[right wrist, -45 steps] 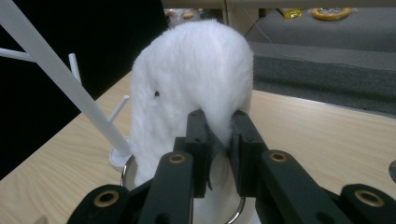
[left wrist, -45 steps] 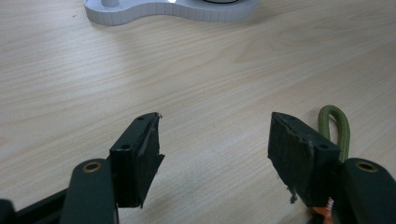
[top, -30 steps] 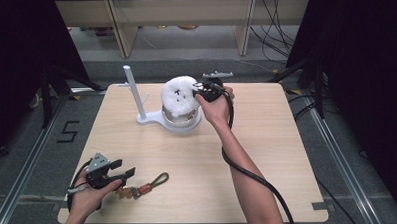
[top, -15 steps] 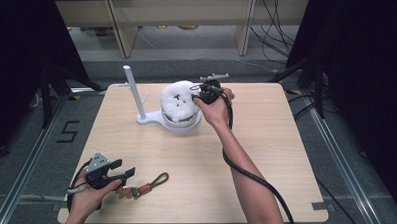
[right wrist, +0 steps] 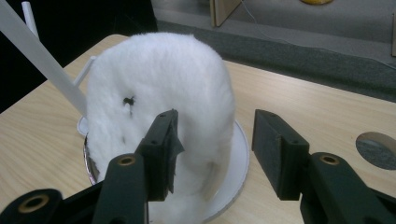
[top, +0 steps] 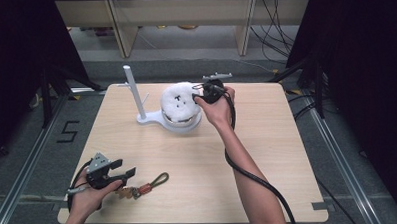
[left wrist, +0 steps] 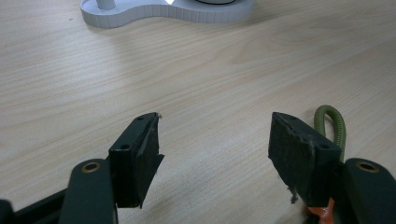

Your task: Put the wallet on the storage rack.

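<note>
With the right tongs [right wrist: 212, 144] gaping empty at the fluffy white plush toy [right wrist: 159, 107] in its dish on the pale wooden bench [top: 267, 139], centre the fleece between the jaws before squeezing, I'd judge; the left tongs [left wrist: 212, 154] wait open, holding nothing.

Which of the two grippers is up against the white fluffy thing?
The right gripper, at the table's far side, its open jaws beside the white fluffy thing. The left gripper sits open at the near edge by a green cord loop.
</note>
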Demonstrator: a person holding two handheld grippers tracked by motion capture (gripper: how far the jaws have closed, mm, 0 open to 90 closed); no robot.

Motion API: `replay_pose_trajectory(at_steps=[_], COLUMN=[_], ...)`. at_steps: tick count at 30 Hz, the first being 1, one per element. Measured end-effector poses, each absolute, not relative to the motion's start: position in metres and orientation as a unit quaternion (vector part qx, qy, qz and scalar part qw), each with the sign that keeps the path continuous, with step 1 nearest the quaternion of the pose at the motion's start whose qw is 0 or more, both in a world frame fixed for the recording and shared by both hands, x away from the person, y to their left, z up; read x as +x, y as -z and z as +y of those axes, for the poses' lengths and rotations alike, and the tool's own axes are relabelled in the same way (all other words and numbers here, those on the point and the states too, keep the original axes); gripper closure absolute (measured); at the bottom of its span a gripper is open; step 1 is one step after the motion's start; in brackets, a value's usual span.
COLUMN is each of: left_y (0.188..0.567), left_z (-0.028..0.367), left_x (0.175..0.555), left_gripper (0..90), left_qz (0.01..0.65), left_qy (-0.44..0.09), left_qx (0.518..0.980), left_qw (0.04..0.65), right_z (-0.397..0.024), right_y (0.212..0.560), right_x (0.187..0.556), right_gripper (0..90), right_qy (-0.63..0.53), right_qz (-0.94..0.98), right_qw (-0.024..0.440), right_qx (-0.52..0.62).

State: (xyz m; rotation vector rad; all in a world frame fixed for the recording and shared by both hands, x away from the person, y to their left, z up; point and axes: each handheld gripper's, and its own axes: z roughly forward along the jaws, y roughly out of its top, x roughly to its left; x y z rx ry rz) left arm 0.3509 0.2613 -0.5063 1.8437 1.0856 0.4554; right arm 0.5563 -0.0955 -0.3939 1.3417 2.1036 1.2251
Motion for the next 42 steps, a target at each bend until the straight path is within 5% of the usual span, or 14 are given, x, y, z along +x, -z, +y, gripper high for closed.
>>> replay_pose_trajectory(at_steps=[19, 42], left_y=[0.503, 0.487], left_z=[0.26, 0.252], left_x=[0.349, 0.349], left_gripper=[31.8, 32.3], left_qz=[0.436, 0.404], left_qy=[-0.184, -0.182], left_qx=[0.749, 0.776], left_qw=[0.464, 0.448], right_z=[-0.109, -0.171], right_y=[0.387, 0.43], right_x=[0.542, 0.487], right_gripper=[47.2, 57.4], right_qy=[-0.447, -0.387], right_qz=[0.736, 0.772], right_qw=[0.161, 0.131], right_qx=[0.482, 0.486])
